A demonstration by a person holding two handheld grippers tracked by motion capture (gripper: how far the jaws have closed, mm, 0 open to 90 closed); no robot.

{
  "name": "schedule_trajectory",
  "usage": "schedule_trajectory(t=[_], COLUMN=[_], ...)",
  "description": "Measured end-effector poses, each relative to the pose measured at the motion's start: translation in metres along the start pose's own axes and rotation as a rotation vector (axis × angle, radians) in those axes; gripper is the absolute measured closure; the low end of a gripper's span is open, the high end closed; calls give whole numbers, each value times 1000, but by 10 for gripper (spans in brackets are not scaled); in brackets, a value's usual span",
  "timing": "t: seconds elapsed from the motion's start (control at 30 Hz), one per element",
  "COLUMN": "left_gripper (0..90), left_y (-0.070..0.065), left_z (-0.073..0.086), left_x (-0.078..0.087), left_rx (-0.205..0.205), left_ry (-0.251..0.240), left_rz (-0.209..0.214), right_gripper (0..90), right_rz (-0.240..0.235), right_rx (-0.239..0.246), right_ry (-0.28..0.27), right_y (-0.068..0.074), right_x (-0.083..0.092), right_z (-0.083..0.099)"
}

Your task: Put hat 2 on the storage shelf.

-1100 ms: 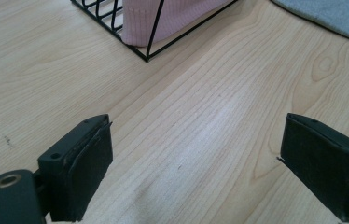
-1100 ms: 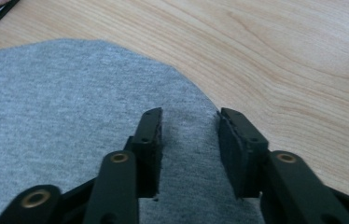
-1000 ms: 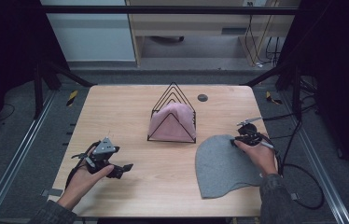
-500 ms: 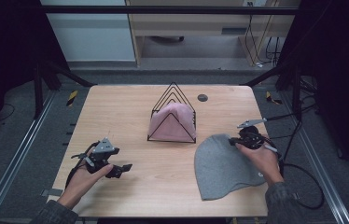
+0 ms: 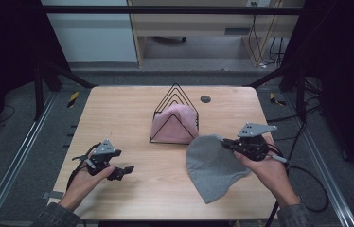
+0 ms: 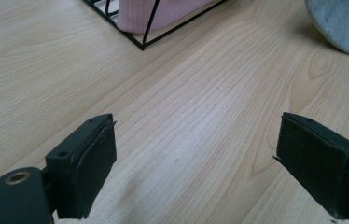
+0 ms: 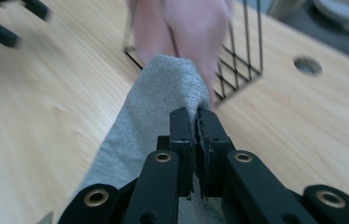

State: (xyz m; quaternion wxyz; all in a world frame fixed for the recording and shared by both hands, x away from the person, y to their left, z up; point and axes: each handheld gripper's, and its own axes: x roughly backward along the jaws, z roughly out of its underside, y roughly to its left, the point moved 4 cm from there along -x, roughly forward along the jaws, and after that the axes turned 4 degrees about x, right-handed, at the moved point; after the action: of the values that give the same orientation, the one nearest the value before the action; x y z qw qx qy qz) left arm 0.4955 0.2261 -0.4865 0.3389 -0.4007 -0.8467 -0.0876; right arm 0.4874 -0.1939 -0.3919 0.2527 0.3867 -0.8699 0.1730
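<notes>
Nearest the person, the left gripper point(image 5: 127, 169) rests on the table point(image 5: 132, 118) with its jaws wide and nothing between them, while the right gripper point(image 5: 225, 143) is clamped tight on the edge of the grey hat point(image 5: 215, 168), one side lifted and the rest lying on the wood. Just beyond, the pink hat point(image 5: 175, 124) already sits in the wire rack point(image 5: 174, 97). So one looks stowed, and the grey one looks picked up but not yet racked.
</notes>
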Motion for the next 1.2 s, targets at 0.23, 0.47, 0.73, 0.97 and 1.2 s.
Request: schedule_trajectory(t=[0.23,0.47,0.73,0.97,1.2], left_gripper=[115,114,110,111,123], left_y=[-10,-19,-24,-25,-37], left_z=[-3,-5,-7,-10,-23], left_x=[-1,-2,0,1,7], left_rx=[-29,-60,-70,-77,-105], left_ry=[-14,-29,-47,-66,-117], left_rz=[49,95,114,113,108], right_gripper=[864,865,866,866,866], right_rz=[-34,-68,-112,-127,-138], right_rx=[70,137,201,243,234], right_ry=[-78,-131,-165,-188,-196], right_y=[29,50,72,83,86], right_x=[17,15,8,10,6], right_z=[-36,-75,-114,-139,-149])
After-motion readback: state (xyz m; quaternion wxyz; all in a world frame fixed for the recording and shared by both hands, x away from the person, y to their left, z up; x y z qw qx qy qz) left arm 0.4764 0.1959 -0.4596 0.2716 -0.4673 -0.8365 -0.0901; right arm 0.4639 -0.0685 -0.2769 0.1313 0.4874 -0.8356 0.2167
